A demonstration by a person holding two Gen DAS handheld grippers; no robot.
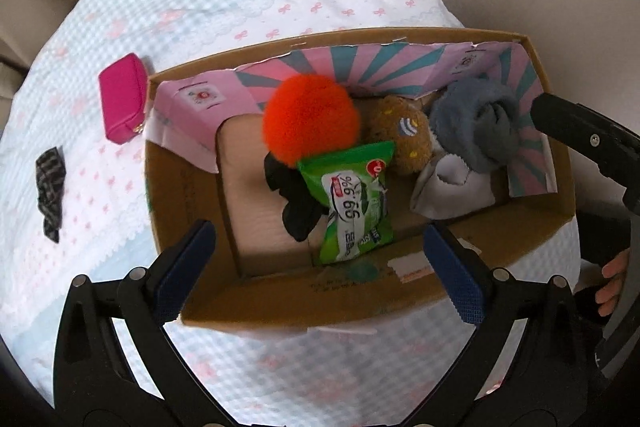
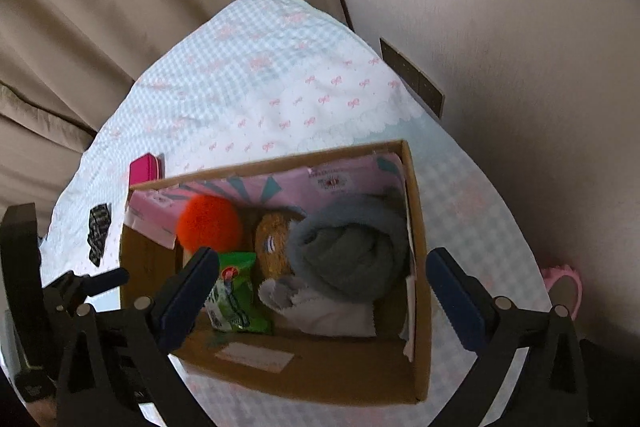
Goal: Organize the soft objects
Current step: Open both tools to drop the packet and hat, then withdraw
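Note:
An open cardboard box (image 1: 304, 299) (image 2: 320, 375) sits on the checked cloth. It holds an orange pompom (image 1: 310, 117) (image 2: 210, 223), a brown plush toy (image 1: 404, 141) (image 2: 274, 243), a grey-blue fuzzy roll (image 1: 476, 125) (image 2: 352, 251), a green wipes pack (image 1: 356, 199) (image 2: 234, 297), a black cloth (image 1: 294, 203) and a white cloth (image 1: 452, 193) (image 2: 332, 311). My left gripper (image 1: 320, 267) is open and empty above the box's near wall. My right gripper (image 2: 324, 299) is open and empty over the box.
A magenta pouch (image 1: 122, 97) (image 2: 144, 169) and a black patterned scrunchie (image 1: 50, 187) (image 2: 98, 233) lie on the cloth left of the box. Beige curtains hang behind. A wall stands to the right. A pink object (image 2: 564, 285) lies below the table edge.

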